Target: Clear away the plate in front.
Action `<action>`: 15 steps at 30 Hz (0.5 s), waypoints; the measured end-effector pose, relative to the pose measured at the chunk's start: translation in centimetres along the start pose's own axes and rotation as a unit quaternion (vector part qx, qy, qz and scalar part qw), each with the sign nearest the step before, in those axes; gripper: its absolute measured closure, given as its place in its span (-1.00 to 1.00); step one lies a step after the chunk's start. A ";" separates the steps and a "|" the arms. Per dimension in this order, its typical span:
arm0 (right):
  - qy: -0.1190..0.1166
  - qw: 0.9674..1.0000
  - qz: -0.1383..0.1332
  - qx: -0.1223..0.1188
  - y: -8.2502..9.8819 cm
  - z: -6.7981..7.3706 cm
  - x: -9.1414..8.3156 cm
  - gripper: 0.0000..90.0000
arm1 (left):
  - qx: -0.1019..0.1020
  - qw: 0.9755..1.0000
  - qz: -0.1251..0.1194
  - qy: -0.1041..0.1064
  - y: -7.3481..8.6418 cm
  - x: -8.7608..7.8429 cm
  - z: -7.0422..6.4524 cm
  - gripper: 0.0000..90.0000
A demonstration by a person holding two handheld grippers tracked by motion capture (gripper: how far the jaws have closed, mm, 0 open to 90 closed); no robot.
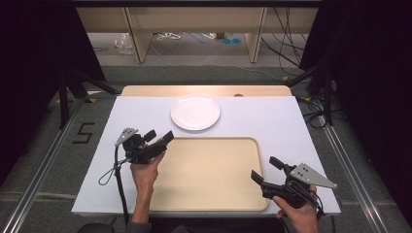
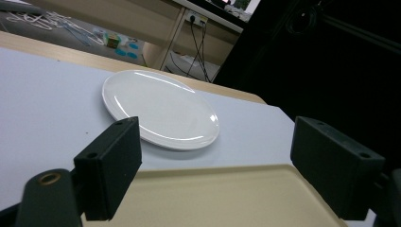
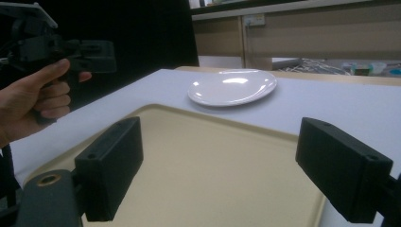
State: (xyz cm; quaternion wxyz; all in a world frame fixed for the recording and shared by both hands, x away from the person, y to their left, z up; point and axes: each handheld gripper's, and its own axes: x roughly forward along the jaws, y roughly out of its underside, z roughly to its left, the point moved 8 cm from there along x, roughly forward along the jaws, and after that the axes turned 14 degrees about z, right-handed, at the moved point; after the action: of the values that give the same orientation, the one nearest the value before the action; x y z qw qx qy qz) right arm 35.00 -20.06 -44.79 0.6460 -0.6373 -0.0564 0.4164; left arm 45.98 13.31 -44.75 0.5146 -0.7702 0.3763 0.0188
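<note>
A white plate (image 1: pixel 195 111) lies empty on the pale table cover, just beyond a beige tray (image 1: pixel 209 194). The tray (image 2: pixel 246 198) is bare. My left gripper (image 1: pixel 159 136) hovers at the tray's far left corner, open, pointing toward the plate (image 2: pixel 158 109) with nothing between its jaws. My right gripper (image 1: pixel 265 171) sits at the tray's near right corner, open and empty, aimed across the tray (image 3: pixel 213 165) at the plate (image 3: pixel 231 87). In the right gripper view the left gripper (image 3: pixel 97 56) shows far off, held in a hand (image 3: pixel 33 101).
The white table cover (image 1: pixel 277 121) leaves a wooden strip (image 1: pixel 206 90) along the far edge. Beyond it are wooden table legs (image 1: pixel 136 34), cables (image 1: pixel 286 48) and black stands (image 1: pixel 65 92) on the floor. A "5" mark (image 1: pixel 83 132) lies left of the table.
</note>
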 end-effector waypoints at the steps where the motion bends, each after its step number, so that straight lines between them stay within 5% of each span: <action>1: 0.000 1.000 0.000 0.000 0.0 0.0 0.0 -0.63 | 0.000 1.000 0.000 0.000 0.0 0.0 0.0 -0.62; 15: -0.005 1.000 -0.008 0.001 -0.1 0.0 0.0 -0.62 | -0.043 0.999 0.016 -0.025 -2.3 4.7 1.5 -0.61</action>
State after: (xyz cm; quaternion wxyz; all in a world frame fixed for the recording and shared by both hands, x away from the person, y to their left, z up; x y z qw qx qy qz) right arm 35.10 -20.00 -44.69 0.6495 -0.6343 -0.0643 0.4143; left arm 51.28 12.30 -45.63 0.4900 -0.7846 0.3746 0.0629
